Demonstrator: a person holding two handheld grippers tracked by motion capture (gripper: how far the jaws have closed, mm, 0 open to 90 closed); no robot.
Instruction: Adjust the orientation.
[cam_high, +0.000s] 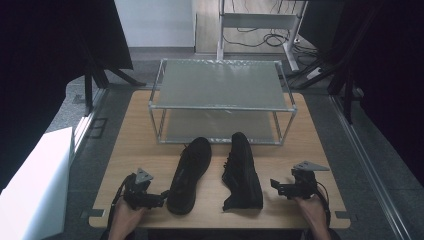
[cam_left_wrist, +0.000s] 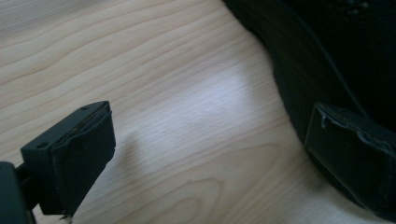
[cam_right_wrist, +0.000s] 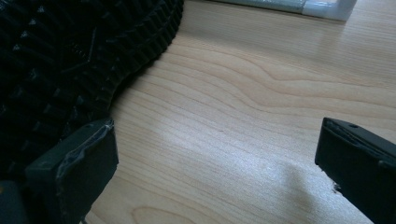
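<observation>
Two black shoes lie on the wooden table (cam_high: 295, 150), toes toward the rack. The left shoe (cam_high: 190, 175) stands upright. The right shoe (cam_high: 242, 172) lies on its side, its treaded sole (cam_right_wrist: 70, 56) facing my right gripper. My left gripper (cam_high: 159, 196) rests on the table just left of the left shoe's heel and is open; in its own view (cam_left_wrist: 212, 158) one jaw stands beside the shoe's black side (cam_left_wrist: 336, 51), bare wood between the jaws. My right gripper (cam_high: 276, 186) is open right of the right shoe's heel, with wood between its jaws (cam_right_wrist: 217, 168).
A two-level metal rack (cam_high: 220, 85) with translucent shelves stands at the far half of the table; its foot (cam_right_wrist: 303, 5) is seen in the right gripper view. A white box (cam_high: 35, 180) sits off the table's left edge. Dark curtains and stands flank both sides.
</observation>
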